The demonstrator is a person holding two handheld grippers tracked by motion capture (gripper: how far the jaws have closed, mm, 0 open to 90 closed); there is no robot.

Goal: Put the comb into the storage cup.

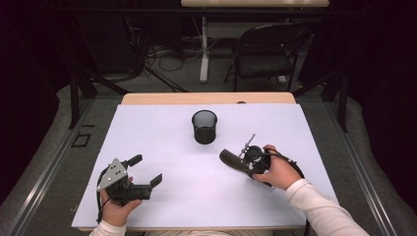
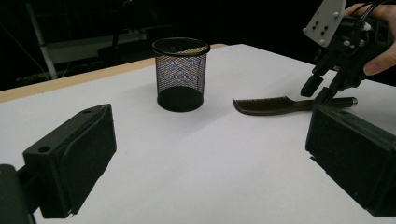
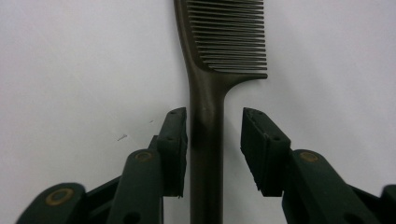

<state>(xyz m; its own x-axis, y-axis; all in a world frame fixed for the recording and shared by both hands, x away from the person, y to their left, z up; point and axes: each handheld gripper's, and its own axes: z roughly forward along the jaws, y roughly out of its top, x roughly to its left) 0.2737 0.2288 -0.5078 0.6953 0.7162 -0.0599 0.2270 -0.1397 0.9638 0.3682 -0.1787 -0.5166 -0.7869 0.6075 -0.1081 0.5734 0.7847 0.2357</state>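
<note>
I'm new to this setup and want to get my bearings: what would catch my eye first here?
First, the dark comb lying flat on the white table, its handle between the right gripper's jaws; a gap shows on one side, so it is not yet clamped. Behind it, near the table's middle, stands an upright black mesh cup. The left gripper rests wide open at the near left.

The comb [image 3: 205,93] is dark brown, its teeth a fine row of parallel lines, and it lies on a plain white table sheet [image 1: 162,142] edged by light wood. The mesh pen cup [image 1: 204,126] is black with a fine wire-grid pattern. Both grippers, left [image 1: 146,169] and right [image 3: 214,140], are black, the left topped by a grey plate, and the sleeve [image 1: 319,209] is white.
</note>
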